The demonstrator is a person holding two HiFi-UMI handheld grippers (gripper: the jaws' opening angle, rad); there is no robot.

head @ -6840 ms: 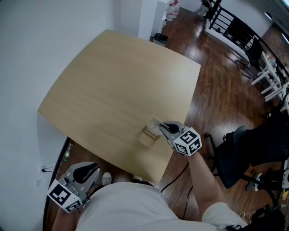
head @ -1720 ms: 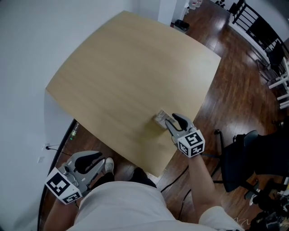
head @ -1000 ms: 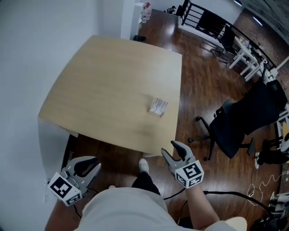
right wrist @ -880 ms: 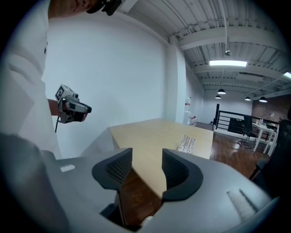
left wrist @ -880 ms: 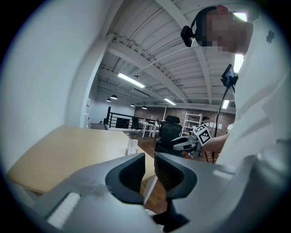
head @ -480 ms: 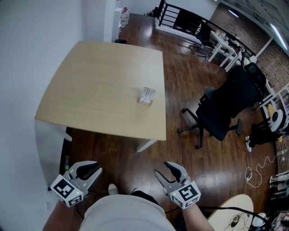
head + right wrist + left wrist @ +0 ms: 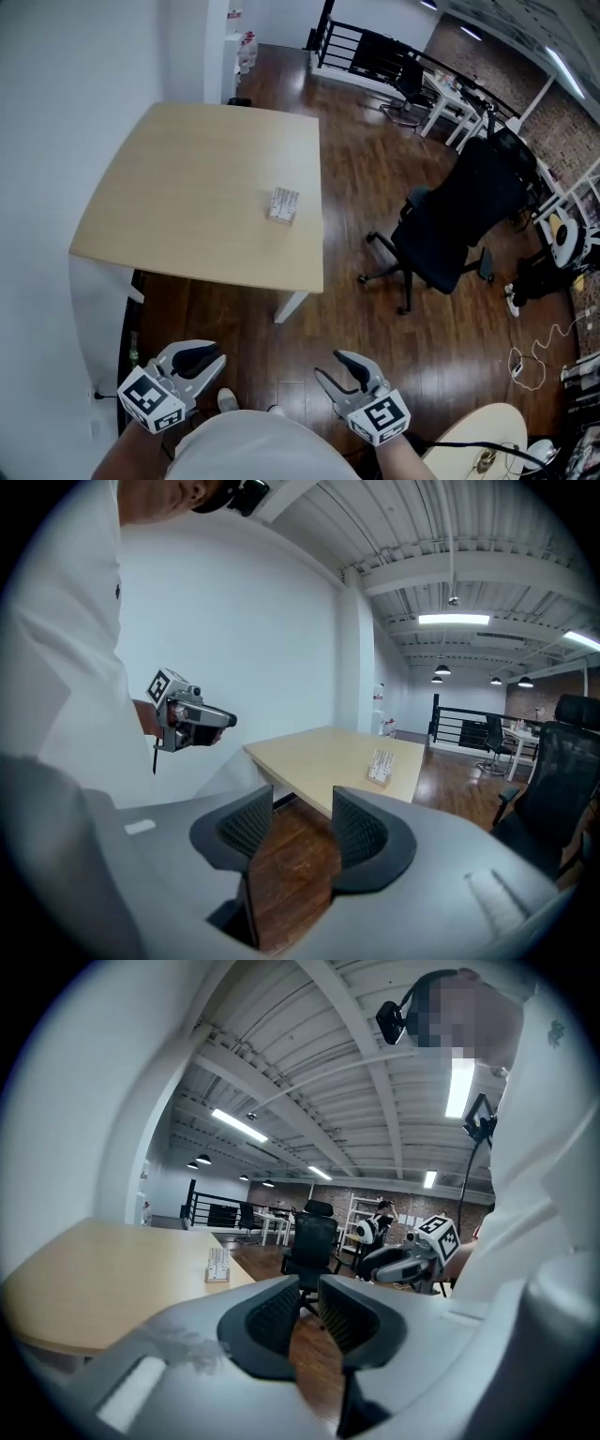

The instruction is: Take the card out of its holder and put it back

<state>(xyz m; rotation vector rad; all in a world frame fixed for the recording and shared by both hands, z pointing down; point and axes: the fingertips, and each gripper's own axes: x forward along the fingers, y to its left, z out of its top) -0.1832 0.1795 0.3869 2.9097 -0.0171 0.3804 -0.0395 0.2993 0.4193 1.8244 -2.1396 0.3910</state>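
Note:
The card holder [image 7: 283, 205], a small pale block with a white card standing in it, sits near the right edge of the light wooden table [image 7: 187, 178]. It also shows far off in the left gripper view [image 7: 217, 1265] and the right gripper view [image 7: 382, 764]. Both grippers hang low over the wooden floor, well back from the table. My left gripper [image 7: 208, 361] [image 7: 309, 1297] has a narrow gap between its jaws and holds nothing. My right gripper [image 7: 333, 367] [image 7: 302, 822] is open wider and empty.
A black office chair [image 7: 459, 216] stands on the dark wood floor to the right of the table. A white wall runs along the left. White desks and a black railing [image 7: 375, 52] lie at the far side of the room.
The right gripper let go of the card holder and drew back. The view has backed away from the table, which now lies farther off, and both grippers hang over the floor.

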